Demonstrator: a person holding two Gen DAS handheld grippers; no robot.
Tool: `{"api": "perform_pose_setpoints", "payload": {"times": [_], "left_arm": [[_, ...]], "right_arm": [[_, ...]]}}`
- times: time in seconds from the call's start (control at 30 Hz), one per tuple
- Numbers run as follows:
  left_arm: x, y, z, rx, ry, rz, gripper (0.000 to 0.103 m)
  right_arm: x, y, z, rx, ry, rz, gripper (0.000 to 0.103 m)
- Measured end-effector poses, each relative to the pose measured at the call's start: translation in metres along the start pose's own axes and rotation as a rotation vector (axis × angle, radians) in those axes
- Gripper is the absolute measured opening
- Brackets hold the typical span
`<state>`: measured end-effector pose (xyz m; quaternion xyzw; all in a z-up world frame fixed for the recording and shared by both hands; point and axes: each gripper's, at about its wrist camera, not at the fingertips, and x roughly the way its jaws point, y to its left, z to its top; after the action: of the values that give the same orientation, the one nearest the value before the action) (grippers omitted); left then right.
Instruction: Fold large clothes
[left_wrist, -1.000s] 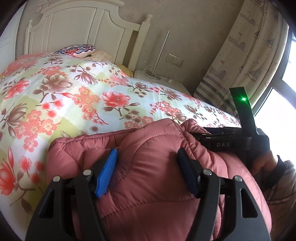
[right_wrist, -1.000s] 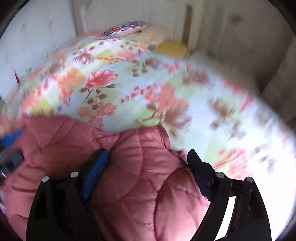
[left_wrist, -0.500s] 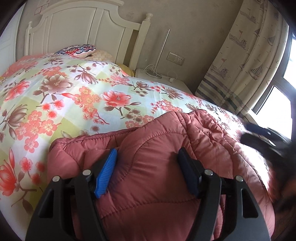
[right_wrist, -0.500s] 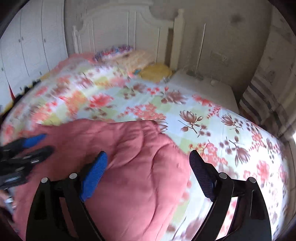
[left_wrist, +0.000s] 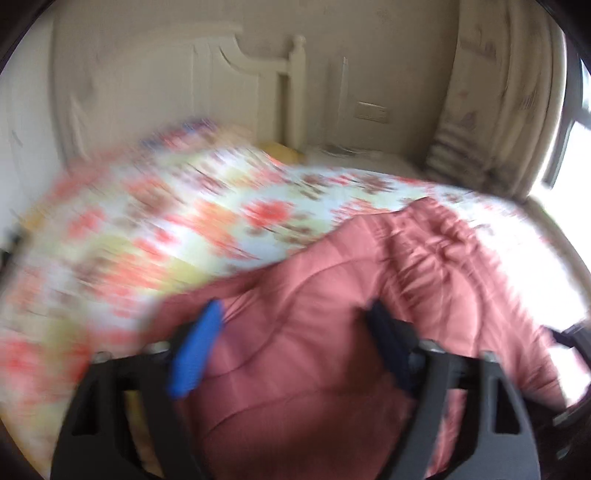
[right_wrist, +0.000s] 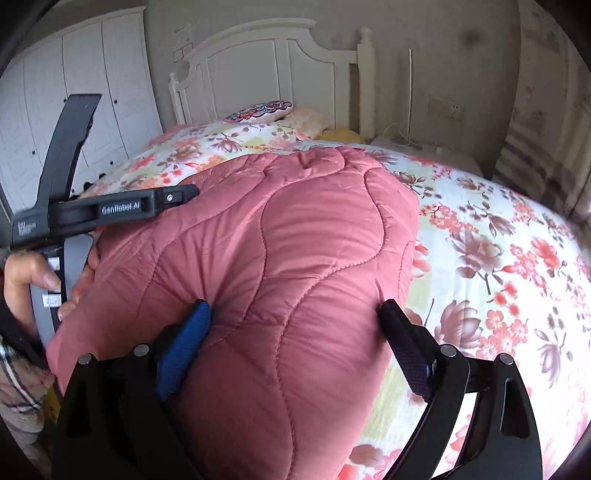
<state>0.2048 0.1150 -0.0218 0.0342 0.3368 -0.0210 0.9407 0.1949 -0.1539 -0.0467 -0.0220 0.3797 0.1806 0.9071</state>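
1. Lying bunched on the bed, the pink quilted jacket (right_wrist: 280, 258) sits near the foot end of the floral bedspread (right_wrist: 498, 240), puffy and folded over on itself; in the left wrist view the jacket (left_wrist: 332, 332) is blurred by motion but fills the lower middle.
2. Right gripper (right_wrist: 295, 325): jaws spread wide with a thick bulge of jacket between them. The blue pad (right_wrist: 184, 350) presses the fabric on one side. The dark pad (right_wrist: 402, 343) sits at the jacket's edge; contact there unclear, so I cannot tell if it is clamping or just straddling.
3. Left gripper (left_wrist: 295, 332): jaws also wide apart, jacket fabric between them, blue fingertip (left_wrist: 195, 350) against the cloth. Too blurred to say whether it is gripping.
4. In the right wrist view the left gripper's body (right_wrist: 110, 210) shows at the jacket's left side, held by the left hand (right_wrist: 33, 277), with fingers wrapped on the handle.
5. Around: white headboard (right_wrist: 266, 66), patterned pillow (right_wrist: 262, 110) at the head of the bed, white wardrobe (right_wrist: 74, 92) on the left, nightstand (right_wrist: 424, 147) beside the bed, wall outlet (right_wrist: 445, 107), curtain (right_wrist: 535, 129) on the right.
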Motion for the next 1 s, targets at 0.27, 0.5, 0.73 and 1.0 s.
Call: {"api": "perform_pose_setpoints", "payload": {"times": [0.27,0.5,0.73,1.0], "left_arm": [[-0.028,0.068,-0.048,-0.315,0.079,-0.262,0.101],[-0.014,0.059,-0.067,-0.287,0.113,-0.364,0.101],[0.014,0.073,-0.094,-0.455,0.162,-0.661,0.101],[0.017,0.064,-0.082,-0.464,0.149,-0.776,0.049]], "right_arm": [[-0.024,-0.045,-0.015,0.266,0.001,0.129,0.099],[-0.002,-0.049,-0.031,0.354,0.085,0.318,0.099],[0.004,-0.055,-0.036,0.394,0.121,0.390,0.099],[0.000,-0.045,-0.042,0.378,0.064,0.420,0.088]]}}
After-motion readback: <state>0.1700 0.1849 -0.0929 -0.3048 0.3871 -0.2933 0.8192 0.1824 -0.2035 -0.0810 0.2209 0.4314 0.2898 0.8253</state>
